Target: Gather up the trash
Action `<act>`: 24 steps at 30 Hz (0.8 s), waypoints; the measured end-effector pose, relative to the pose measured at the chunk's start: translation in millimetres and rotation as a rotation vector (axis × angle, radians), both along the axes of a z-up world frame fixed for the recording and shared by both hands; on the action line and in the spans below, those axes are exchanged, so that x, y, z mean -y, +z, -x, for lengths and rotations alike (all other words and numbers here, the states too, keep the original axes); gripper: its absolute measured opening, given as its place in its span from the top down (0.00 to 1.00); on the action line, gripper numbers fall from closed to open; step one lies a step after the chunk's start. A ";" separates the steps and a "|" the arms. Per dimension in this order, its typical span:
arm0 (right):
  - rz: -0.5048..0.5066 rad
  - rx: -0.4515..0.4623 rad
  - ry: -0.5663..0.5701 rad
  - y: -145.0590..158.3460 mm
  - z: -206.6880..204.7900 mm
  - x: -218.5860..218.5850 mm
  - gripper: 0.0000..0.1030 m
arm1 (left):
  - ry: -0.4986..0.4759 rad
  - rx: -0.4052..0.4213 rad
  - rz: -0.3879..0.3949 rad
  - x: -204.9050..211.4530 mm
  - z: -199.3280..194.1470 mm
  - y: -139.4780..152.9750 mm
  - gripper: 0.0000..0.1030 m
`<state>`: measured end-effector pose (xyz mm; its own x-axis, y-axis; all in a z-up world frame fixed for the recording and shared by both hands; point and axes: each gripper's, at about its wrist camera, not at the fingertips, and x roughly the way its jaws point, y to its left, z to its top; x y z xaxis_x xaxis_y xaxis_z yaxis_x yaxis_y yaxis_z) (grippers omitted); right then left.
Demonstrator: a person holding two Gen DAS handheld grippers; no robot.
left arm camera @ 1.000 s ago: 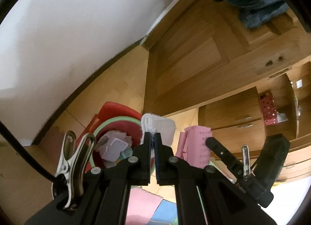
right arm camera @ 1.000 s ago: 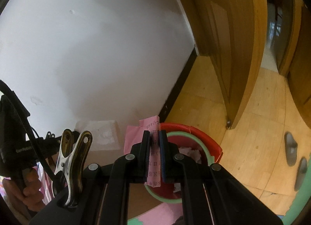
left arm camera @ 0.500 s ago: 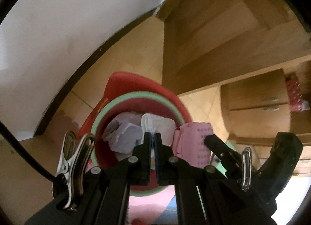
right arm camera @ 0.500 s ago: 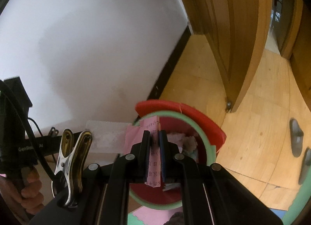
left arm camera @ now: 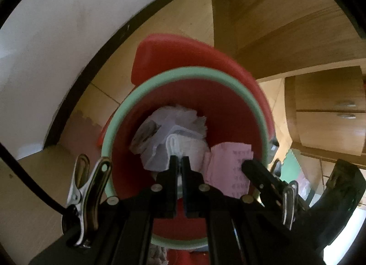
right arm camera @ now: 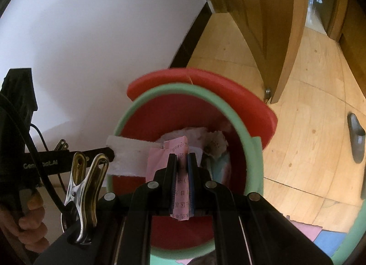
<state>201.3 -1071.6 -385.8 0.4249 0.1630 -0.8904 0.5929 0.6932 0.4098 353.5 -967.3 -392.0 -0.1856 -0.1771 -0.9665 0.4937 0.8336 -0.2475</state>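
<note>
Red bin [left arm camera: 228, 109] with a green rim stood on the wooden floor [right arm camera: 308, 150], crumpled paper inside. Over its mouth, the left gripper [left arm camera: 179, 162] pinched white tissue [left arm camera: 192, 148] and the right gripper [right arm camera: 182, 162] clamped pink paper [right arm camera: 180, 150].

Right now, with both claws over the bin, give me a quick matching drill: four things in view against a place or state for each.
Things:
1. white tissue
2. pink printed paper
3. red bin
4. grey slipper

Places or states:
A. lying on the wooden floor
B. pinched in the right claw
C. green-rimmed, crumpled paper inside
D. pinched in the left claw

Pairs: 1-D, 2-B, 3-C, 4-A
</note>
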 end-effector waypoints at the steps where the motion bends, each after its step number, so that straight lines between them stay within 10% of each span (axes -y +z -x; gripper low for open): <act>1: -0.001 -0.006 -0.002 -6.1 -0.8 0.1 0.90 | -0.004 -0.002 -0.008 0.8 0.7 -4.8 0.97; 16: 0.041 -0.068 0.069 -39.2 -10.9 -15.6 0.90 | -0.044 0.012 -0.046 3.8 0.6 -26.3 0.96; 24: -0.023 -0.080 0.089 -47.3 -14.8 -21.2 0.85 | -0.051 0.047 -0.026 5.0 -4.9 -16.7 0.58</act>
